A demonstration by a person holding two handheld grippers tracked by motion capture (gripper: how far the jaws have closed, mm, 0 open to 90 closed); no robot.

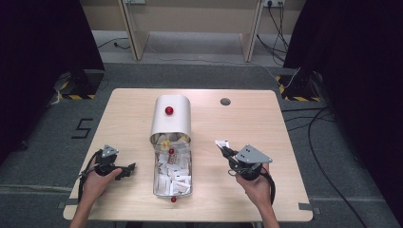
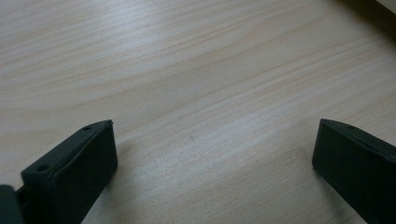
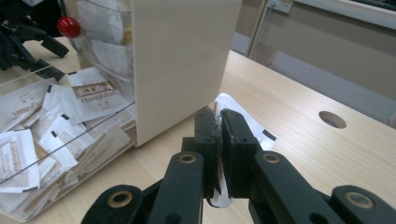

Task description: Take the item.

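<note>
A cream box [image 1: 171, 121] with a red knob [image 1: 168, 110] stands mid-table. Its clear drawer [image 1: 156, 183] is pulled out toward me and holds several white packets [image 1: 173, 178]. To the right of the drawer, my right gripper [image 1: 223, 148] is shut on one white packet [image 1: 221, 143], just above the table. In the right gripper view the jaws [image 3: 219, 114] pinch that packet [image 3: 250, 125] close to the box's corner [image 3: 182, 60], with the drawer of packets [image 3: 70, 116] at the left. My left gripper [image 1: 127, 169] rests left of the drawer, jaws wide apart [image 2: 215, 123] over bare wood.
A round cable hole [image 1: 225, 101] lies at the table's far right. The drawer's red knob [image 1: 173, 199] sits near the front edge. Cables run across the floor on the right, and dark curtains hang on both sides.
</note>
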